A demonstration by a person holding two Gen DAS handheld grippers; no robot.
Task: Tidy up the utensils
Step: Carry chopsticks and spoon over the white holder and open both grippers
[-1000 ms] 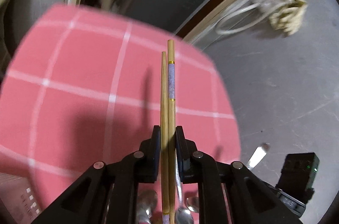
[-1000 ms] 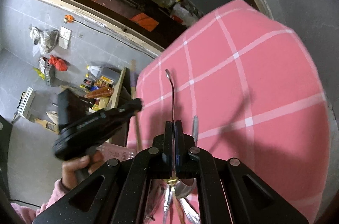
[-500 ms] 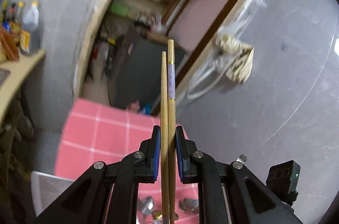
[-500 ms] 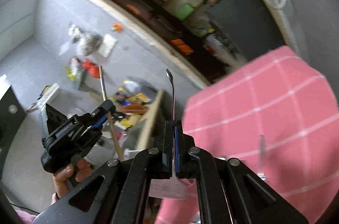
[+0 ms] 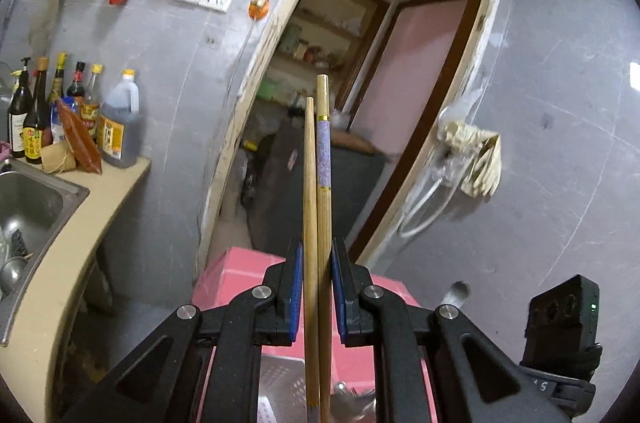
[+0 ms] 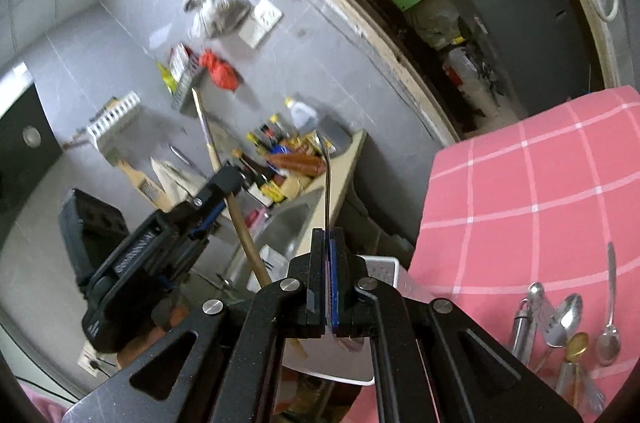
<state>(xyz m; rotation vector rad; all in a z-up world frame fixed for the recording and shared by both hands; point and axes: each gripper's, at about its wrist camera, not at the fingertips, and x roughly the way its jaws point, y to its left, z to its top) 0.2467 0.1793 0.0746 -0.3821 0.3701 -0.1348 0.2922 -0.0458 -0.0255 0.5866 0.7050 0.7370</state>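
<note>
Wooden chopsticks (image 5: 318, 207), stiff, light and prone to sliding apart, are clamped side by side at mid-length in the left tool (image 5: 314, 287), above the pink-checked surface (image 5: 236, 271). The right tool (image 6: 329, 287) pinches a thin, slippery metal spoon (image 6: 327, 179); loose cutlery (image 6: 568, 323) lies on the surface.

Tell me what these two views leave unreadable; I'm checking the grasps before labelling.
- Chopsticks, left wrist view: lower ends cut off by the bottom edge.
- Metal utensil, right wrist view: its working end is hidden behind the right gripper; spoon or fork unclear.
- White rack: mostly hidden by that gripper.
- Bottle labels: too small to read.
</note>
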